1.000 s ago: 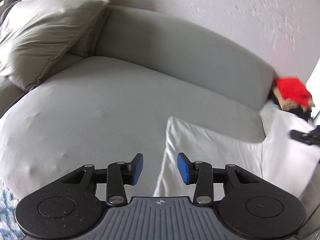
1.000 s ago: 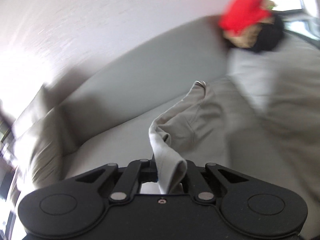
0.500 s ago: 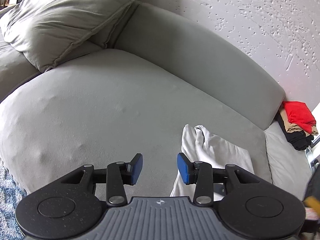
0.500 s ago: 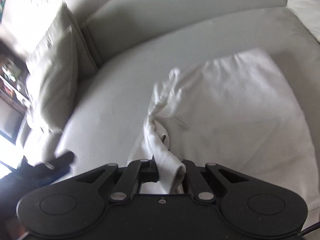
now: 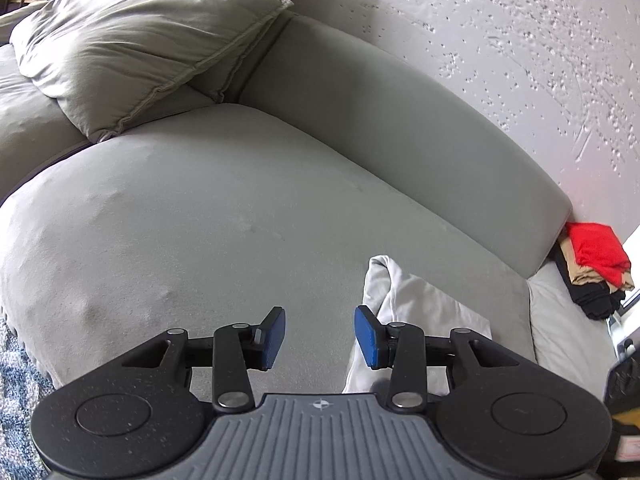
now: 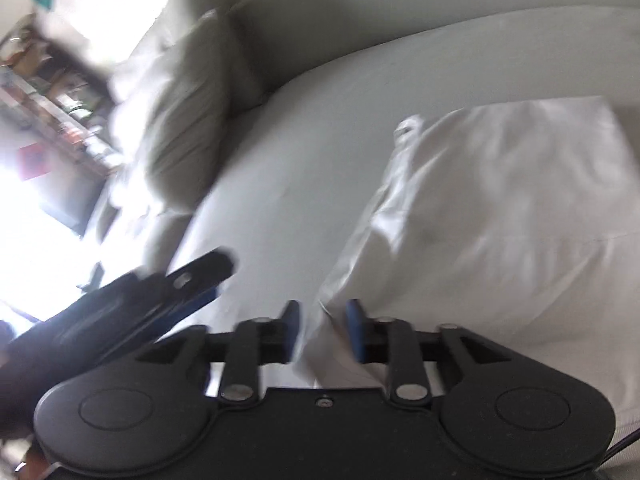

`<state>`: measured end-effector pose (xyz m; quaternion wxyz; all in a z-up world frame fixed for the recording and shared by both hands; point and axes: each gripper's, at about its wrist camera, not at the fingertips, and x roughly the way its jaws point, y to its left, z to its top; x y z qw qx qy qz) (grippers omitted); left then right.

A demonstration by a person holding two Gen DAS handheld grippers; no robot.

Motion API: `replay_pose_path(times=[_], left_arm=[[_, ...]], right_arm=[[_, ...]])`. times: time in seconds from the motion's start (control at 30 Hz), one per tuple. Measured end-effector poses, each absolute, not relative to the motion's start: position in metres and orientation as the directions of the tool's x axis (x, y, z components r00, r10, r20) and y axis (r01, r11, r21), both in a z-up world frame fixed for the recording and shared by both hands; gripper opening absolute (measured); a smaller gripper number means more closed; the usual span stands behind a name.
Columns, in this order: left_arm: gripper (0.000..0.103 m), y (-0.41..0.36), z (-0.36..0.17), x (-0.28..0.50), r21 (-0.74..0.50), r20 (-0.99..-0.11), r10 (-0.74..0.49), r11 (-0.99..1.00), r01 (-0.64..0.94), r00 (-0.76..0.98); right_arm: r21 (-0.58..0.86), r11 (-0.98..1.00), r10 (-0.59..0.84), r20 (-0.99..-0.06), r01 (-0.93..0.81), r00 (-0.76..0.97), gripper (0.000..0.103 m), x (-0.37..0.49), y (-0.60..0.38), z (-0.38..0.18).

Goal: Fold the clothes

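A white garment (image 6: 500,200) lies on the grey sofa seat (image 5: 220,208), folded over, with a bunched edge at its near left. In the left wrist view it (image 5: 416,308) shows at the lower right. My right gripper (image 6: 322,332) is open with the garment's near edge lying between its blue pads, no longer pinched. My left gripper (image 5: 320,336) is open and empty, above bare seat just left of the garment. It also shows blurred in the right wrist view (image 6: 188,284).
A grey cushion (image 5: 132,40) leans at the sofa's back left. A stack of folded clothes, red (image 5: 596,252) on tan and black, sits at the far right end. A blue rug (image 5: 16,408) lies below the seat's front edge. The wall (image 5: 500,32) runs behind the backrest.
My right gripper has opened and let go of the white garment, which now lies on the seat. The left gripper has moved slightly closer to the garment, still open.
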<state>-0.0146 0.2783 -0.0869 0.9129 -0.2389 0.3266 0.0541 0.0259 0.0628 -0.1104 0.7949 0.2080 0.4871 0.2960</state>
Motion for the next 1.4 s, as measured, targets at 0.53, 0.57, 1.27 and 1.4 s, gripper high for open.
replay_pose_path(times=[0.53, 0.57, 1.27, 1.4], left_arm=[[0.030, 0.165, -0.117, 0.039, 0.069, -0.781, 0.070, 0.997, -0.025, 0.620], [0.027, 0.160, -0.125, 0.044, 0.125, -0.798, 0.120, 0.992, -0.033, 0.590], [0.028, 0.137, -0.098, 0.064, 0.165, -0.676, -0.018, 0.970, 0.176, 0.736], [0.024, 0.131, -0.123, 0.095, -0.001, -0.756, -0.160, 0.970, 0.243, 0.635]], right_arm=[[0.401, 0.858, 0.513, -0.680, -0.320, 0.524, 0.016, 0.004, -0.077, -0.106], [0.369, 0.861, 0.506, -0.690, -0.350, 0.517, 0.016, 0.001, -0.074, -0.109], [0.605, 0.729, 0.682, -0.598, -0.321, 0.421, 0.023, 0.067, -0.113, -0.117], [0.801, 0.562, 0.813, -0.490, -0.205, 0.315, 0.023, 0.096, -0.117, -0.157]])
